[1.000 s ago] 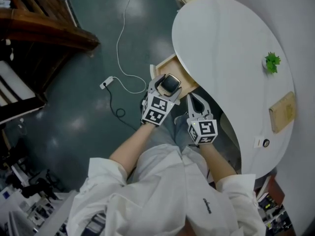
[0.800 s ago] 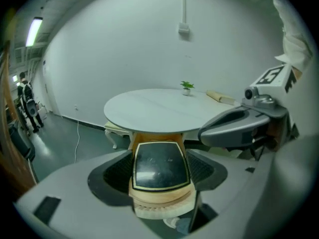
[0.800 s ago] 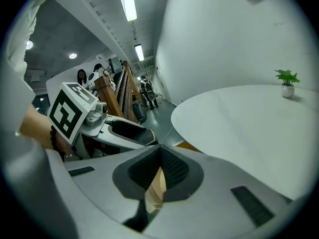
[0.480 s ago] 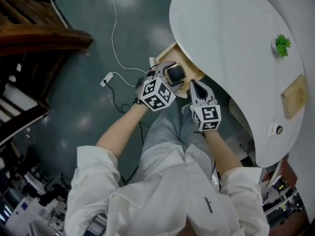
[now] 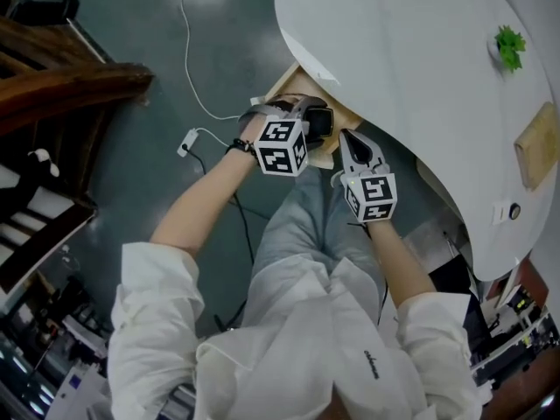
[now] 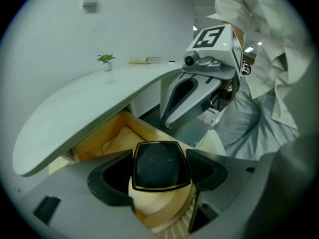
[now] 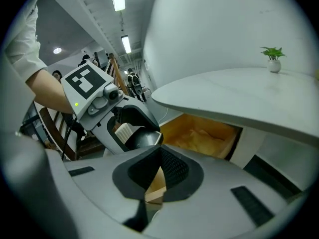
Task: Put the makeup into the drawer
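My left gripper (image 5: 308, 117) is clamped on the makeup compact (image 6: 160, 164), a dark square case with a gold rim, gripped by its sides between the jaws. It hangs at the lower centre of the left gripper view, just over the front edge of the open wooden drawer (image 6: 99, 141) under the white table (image 5: 402, 51). My right gripper (image 7: 149, 183) has its jaws pressed together on nothing and waits just beside the drawer. So the drawer is already open and the compact is in hand. I judge what's left is lowering it inside, letting go, and perhaps closing the drawer.
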Motion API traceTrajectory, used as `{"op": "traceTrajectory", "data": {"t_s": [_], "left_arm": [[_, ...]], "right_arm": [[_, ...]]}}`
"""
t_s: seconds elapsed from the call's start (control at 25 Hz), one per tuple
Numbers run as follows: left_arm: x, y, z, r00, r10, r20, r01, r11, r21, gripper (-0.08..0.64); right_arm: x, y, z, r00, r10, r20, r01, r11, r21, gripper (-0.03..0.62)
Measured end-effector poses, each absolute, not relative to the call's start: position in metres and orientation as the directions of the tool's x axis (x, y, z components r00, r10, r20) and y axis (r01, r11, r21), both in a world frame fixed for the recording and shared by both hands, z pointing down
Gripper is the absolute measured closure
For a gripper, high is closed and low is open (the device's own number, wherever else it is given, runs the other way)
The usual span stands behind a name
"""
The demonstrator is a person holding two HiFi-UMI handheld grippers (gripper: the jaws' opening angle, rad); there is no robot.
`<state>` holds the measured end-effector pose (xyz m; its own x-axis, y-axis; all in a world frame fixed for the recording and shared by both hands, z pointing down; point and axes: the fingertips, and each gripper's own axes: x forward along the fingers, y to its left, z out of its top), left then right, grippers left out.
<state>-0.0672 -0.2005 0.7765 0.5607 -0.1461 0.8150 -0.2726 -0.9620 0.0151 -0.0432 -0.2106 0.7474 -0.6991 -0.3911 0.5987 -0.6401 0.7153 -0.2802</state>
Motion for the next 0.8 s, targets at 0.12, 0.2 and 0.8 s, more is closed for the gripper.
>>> {"op": "traceTrajectory", "data": {"t_s": [0.12, 0.2, 0.8], "left_arm": [[-0.06, -0.196, 0.793, 0.554, -0.065, 0.83, -0.137, -0.991, 0.013, 0.213], [-0.056, -0.194, 0.802, 0.548, -0.021, 0.836, -0.075, -0.997, 0.024, 0.213], [-0.04, -0.189, 0.86, 0.409, 0.154, 0.899, 0.285, -0.958, 0.034, 0.215]], "right_arm": [[-0.04, -0.212, 0.759, -0.69, -0.395, 0.606, -0.653, 0.701, -0.286, 0.575], [-0.04, -0.212, 0.766, -0.685, -0.393, 0.613, -0.656, 0.699, -0.285, 0.575], [-0.042, -0.207, 0.795, -0.661, -0.374, 0.651, -0.677, 0.671, -0.302, 0.575]]}}
